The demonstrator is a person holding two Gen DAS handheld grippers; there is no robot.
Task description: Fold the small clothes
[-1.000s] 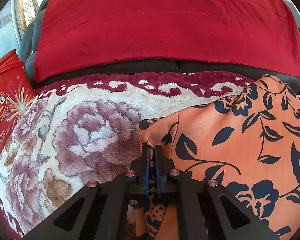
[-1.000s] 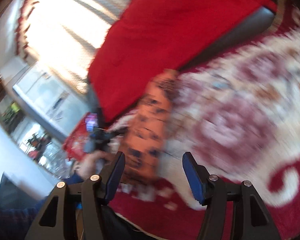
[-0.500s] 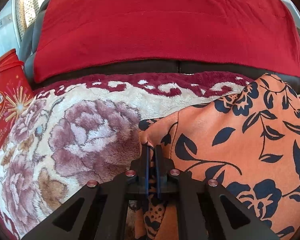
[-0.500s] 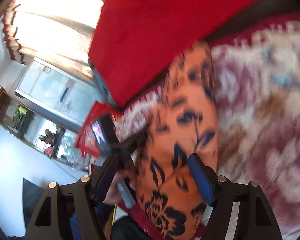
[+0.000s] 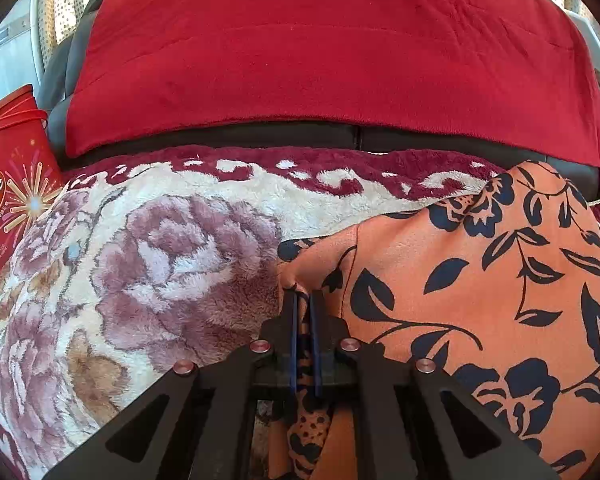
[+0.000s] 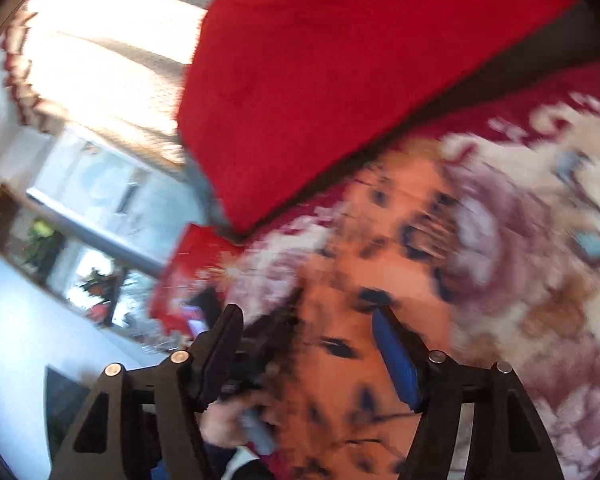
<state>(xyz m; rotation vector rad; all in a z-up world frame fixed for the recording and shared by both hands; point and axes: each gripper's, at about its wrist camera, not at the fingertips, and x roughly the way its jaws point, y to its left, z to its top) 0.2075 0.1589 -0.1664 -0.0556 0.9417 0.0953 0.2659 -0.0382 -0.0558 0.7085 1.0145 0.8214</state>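
An orange garment with a dark blue leaf-and-flower print (image 5: 480, 288) lies on a plush floral blanket (image 5: 148, 248). My left gripper (image 5: 303, 300) is shut on the garment's left edge, with cloth bunched between the fingers. In the blurred right wrist view the same garment (image 6: 380, 280) lies under my right gripper (image 6: 308, 320), which is open and empty above it. The left gripper and the hand holding it (image 6: 236, 412) show at the bottom left of that view.
A red blanket (image 5: 332, 52) hangs over the dark sofa back behind the floral blanket. A red egg-roll gift box (image 5: 8, 184) stands at the left edge; it also shows in the right wrist view (image 6: 188, 276). A window and glass cabinet lie beyond.
My right gripper has swung over the orange garment and come closer, still open. My left gripper keeps its hold and has barely moved.
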